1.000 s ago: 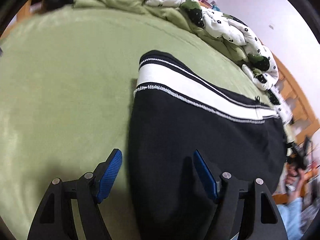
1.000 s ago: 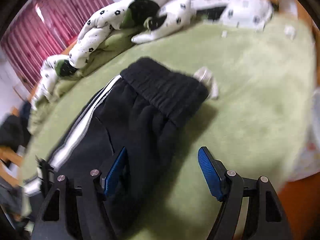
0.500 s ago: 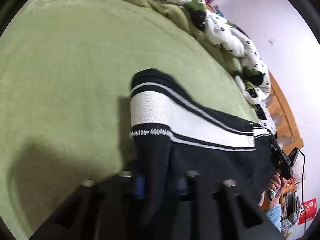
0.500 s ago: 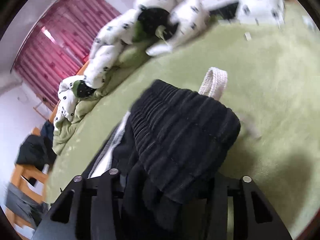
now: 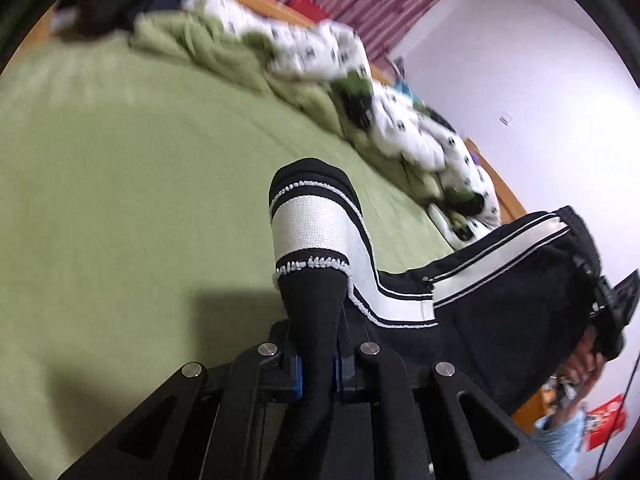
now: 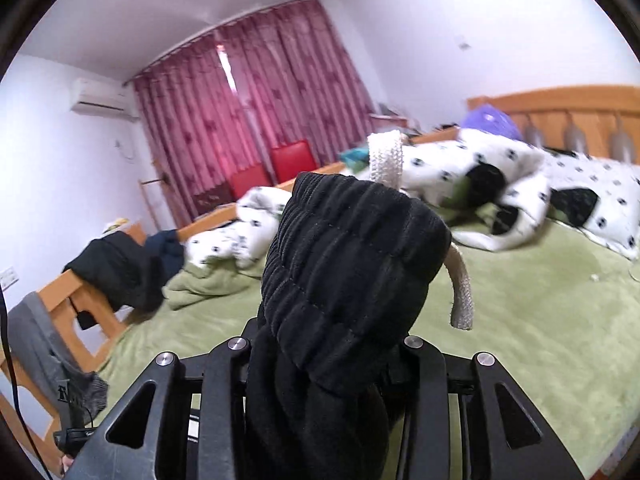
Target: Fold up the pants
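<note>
black fleece pants [image 5: 500, 300] are hanging lifted over the green bed [image 5: 120, 200], strung between both tools. left gripper [image 5: 317, 372] is pinching tight on the striped cuff [image 5: 308, 232]; right gripper [image 6: 320, 364] is clamping the ribbed waistband [image 6: 348, 248], drawstring [image 6: 460, 292] dangling. i'm guessing the thick bunched cloth could be slipping free, or the cord snagging as the fold comes down.

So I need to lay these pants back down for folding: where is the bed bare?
Bare green sheet lies left of the lifted pants, up to the rumpled spotted duvet. In the right view, more bare sheet lies below the duvet. The far edge is crowded.
</note>
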{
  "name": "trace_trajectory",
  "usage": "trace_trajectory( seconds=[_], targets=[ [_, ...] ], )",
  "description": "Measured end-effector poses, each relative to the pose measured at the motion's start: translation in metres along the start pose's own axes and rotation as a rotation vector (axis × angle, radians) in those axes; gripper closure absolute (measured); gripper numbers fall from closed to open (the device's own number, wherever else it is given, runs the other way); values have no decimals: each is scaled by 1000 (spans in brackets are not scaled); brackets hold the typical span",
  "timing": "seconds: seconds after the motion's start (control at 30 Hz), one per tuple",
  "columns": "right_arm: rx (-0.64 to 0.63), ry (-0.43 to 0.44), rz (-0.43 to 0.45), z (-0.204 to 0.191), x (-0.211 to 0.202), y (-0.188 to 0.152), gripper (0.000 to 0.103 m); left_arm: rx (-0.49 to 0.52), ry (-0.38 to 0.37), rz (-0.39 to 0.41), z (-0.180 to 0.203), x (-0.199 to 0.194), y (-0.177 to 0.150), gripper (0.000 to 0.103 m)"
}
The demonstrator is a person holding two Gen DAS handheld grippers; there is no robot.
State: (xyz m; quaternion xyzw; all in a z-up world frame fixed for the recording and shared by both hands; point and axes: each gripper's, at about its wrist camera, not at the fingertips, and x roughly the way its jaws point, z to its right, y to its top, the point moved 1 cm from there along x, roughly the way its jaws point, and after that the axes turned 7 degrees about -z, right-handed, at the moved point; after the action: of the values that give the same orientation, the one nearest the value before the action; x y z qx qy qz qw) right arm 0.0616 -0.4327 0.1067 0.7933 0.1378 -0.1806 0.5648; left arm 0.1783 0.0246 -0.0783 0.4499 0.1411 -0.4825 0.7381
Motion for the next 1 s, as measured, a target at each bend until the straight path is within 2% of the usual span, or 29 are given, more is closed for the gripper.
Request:
trace_trajectory(
  seconds=[0.1,0.13,0.2,0.27,0.33,0.4,0.43,0.47,0.5,0.53,0.57,0.63,0.7,0.8,0.87,0.93,1.0],
  targets=[
    [20,81,-2,-30,10,1,65,-14,80,23,-36,-38,22,93],
    [37,112,-7,-37,17,-1,65,-25,135,24,-53,-50,31,93],
    [66,154,-29,-45,39,-8,65,-18,217,21,-74,-58,40,93],
    [71,153,-74,-45,70,-24,65,-8,302,4,-99,-56,46,92],
    [73,125,-173,-34,113,-52,65,-16,344,-35,-126,-37,45,89],
    [51,48,-259,-17,152,-78,64,-48,402,-87,-155,-12,40,86],
    [29,-10,-290,-7,168,-91,64,-53,421,-98,-165,-8,34,78],
    [11,-97,-357,7,190,-109,62,-57,456,-101,-174,-5,28,67],
    [12,-139,-406,18,203,-118,62,-53,477,-94,-177,-4,25,64],
    [25,-172,-492,34,218,-131,58,-38,489,-77,-176,-7,22,61],
    [25,-178,-528,45,223,-136,54,-17,524,-59,-173,-13,20,56],
    [32,-132,-587,64,220,-143,50,29,612,-27,-164,-27,15,50],
    [40,-138,-597,69,207,-148,43,79,673,24,-146,-44,9,43],
    [26,-202,-568,68,172,-151,43,108,600,32,-128,-58,-3,40],
    [-45,-248,-512,51,144,-150,43,111,547,19,-120,-63,-17,39],
    [-101,-246,-441,31,124,-150,43,102,510,-6,-117,-62,-38,34],
    [-153,-196,-396,8,116,-148,41,94,499,-53,-119,-45,-56,34]
  ],
)
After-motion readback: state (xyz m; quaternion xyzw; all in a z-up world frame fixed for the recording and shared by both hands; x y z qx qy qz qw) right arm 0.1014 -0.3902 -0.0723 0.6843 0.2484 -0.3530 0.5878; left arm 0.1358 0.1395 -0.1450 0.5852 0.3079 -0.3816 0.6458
